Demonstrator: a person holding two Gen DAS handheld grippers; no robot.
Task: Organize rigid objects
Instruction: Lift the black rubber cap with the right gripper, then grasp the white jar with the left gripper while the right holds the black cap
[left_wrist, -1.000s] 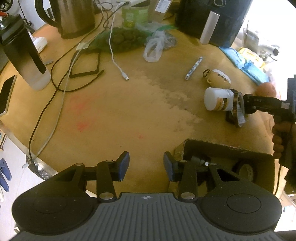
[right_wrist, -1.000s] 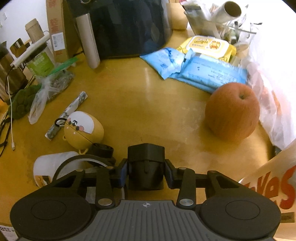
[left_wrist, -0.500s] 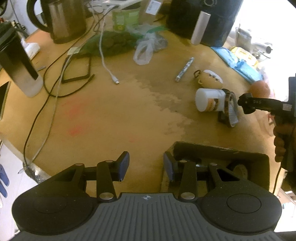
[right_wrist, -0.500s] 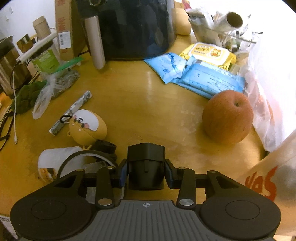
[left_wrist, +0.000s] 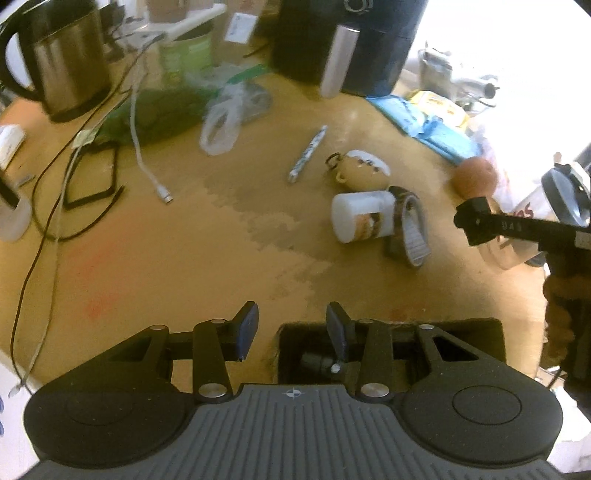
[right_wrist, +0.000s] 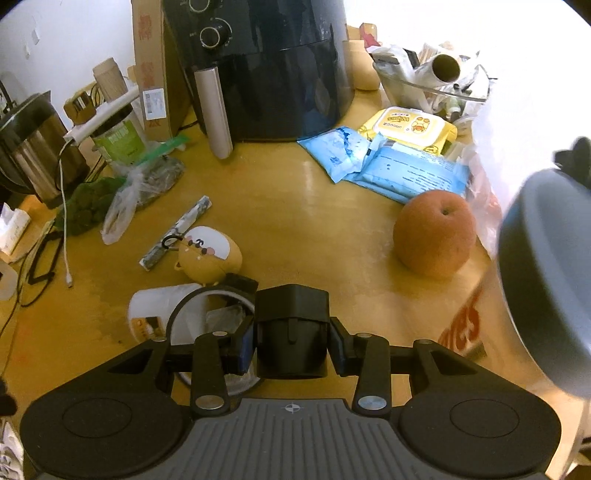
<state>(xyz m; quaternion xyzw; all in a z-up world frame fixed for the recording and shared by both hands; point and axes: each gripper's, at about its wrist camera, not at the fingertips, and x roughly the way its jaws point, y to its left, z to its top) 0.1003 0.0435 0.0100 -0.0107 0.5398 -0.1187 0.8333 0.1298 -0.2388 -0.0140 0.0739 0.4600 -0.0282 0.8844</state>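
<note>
Wooden and round-edged, the bench (left_wrist: 184, 266) carries many things, and the task's thing, a small black block (right_wrist: 291, 332), is off its surface, clamped between the jaws of the right gripper (right_wrist: 291, 341); both blue pads press on its sides. In the left wrist view this gripper (left_wrist: 476, 225) hangs over the right edge of the bench, with a hand (left_wrist: 561, 295) on its handle. Just below the block lie a white jar (right_wrist: 162, 314) on its side and a dark strap loop (right_wrist: 210, 317) touching it. A little behind them are a tan figure case (right_wrist: 208, 254) and a thin patterned stick (right_wrist: 175, 232). An apple (right_wrist: 434, 234) stands to the right, near the edge, with blue packets (right_wrist: 406, 170) behind it. A dark box (left_wrist: 491, 332) sits at the near edge of the bench, partly under the left gripper (left_wrist: 291, 328). The jaws of the left gripper stand apart and hold nothing. Free bench surface lies in the middle and to the left of the box, up to the cables (left_wrist: 92, 199). At the back a black air fryer (right_wrist: 273, 70) and a steel kettle (left_wrist: 70, 55) close the room.
</note>
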